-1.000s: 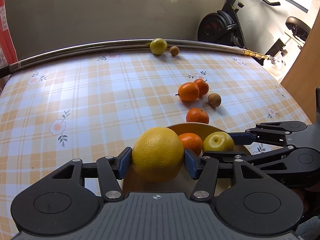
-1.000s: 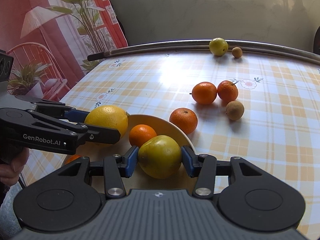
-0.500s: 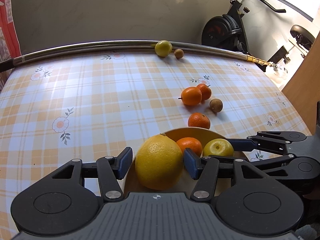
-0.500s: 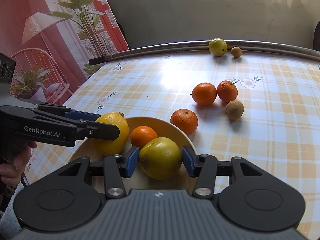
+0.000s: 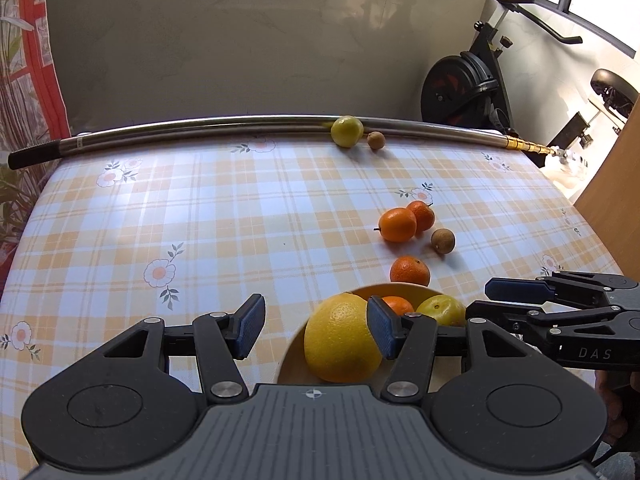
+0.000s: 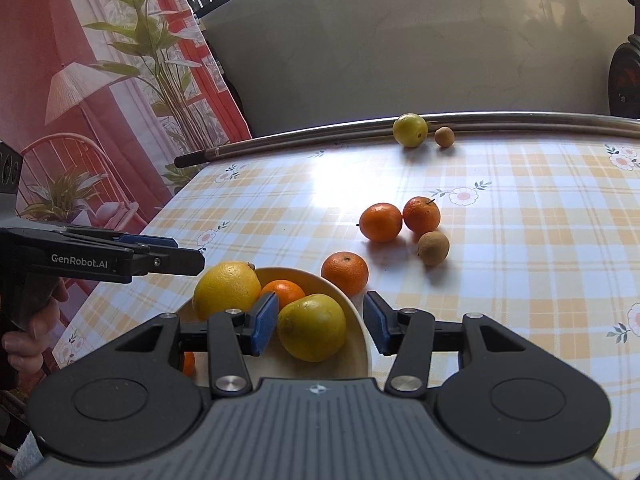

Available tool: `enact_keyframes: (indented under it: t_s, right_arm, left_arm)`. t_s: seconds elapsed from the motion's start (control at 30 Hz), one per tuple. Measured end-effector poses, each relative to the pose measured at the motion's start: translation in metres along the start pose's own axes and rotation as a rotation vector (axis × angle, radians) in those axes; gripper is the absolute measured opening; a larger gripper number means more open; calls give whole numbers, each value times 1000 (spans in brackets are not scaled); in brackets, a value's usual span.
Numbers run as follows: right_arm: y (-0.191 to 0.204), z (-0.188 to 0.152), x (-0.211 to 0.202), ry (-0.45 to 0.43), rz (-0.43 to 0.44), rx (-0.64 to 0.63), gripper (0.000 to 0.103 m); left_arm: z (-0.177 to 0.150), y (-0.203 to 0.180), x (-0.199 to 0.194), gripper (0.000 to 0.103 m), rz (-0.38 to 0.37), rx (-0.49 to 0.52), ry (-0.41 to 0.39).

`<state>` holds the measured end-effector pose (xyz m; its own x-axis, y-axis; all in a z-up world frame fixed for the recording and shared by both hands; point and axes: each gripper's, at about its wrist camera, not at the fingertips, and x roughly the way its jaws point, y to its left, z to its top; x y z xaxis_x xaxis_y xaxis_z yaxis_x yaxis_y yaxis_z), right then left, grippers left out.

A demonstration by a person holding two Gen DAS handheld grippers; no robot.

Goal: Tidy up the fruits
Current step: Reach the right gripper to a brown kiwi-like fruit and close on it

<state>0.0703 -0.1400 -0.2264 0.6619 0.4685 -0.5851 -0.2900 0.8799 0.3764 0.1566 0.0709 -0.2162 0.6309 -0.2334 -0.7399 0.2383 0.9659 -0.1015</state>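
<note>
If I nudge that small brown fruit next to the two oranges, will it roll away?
Probably yes. The brown fruit looks nearly round and sits free on the smooth, glossy tablecloth, so a nudge would likely send it rolling. It looks small and likely light. The two oranges close beside it might stop it on that side.

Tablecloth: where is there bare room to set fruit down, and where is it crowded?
Bare: the wide tablecloth stretch between the metal pole, the bowl and the loose tangerines. Crowded: the bowl, holding three fruits, and the tangerine cluster beside it.
</note>
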Motion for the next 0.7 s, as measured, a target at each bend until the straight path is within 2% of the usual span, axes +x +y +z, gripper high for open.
enact_keyframes:
  t_s: [0.37, 0.53, 0.63, 0.7]
  right_arm:
    - [-33, 19, -42, -92, -80, 70, 51]
    - [-46, 32, -52, -116, -134, 65, 51]
    - [-54, 37, -57, -122, -179, 73, 51]
    - [-60, 40, -59, -133, -177, 95, 51]
  left_arm:
    - [31, 25, -57, 59, 67, -41, -127]
    - [42, 46, -81, 59, 105, -116, -209]
    - [44, 55, -89, 59, 138, -159, -221]
    - [46, 57, -91, 59, 142, -174, -222]
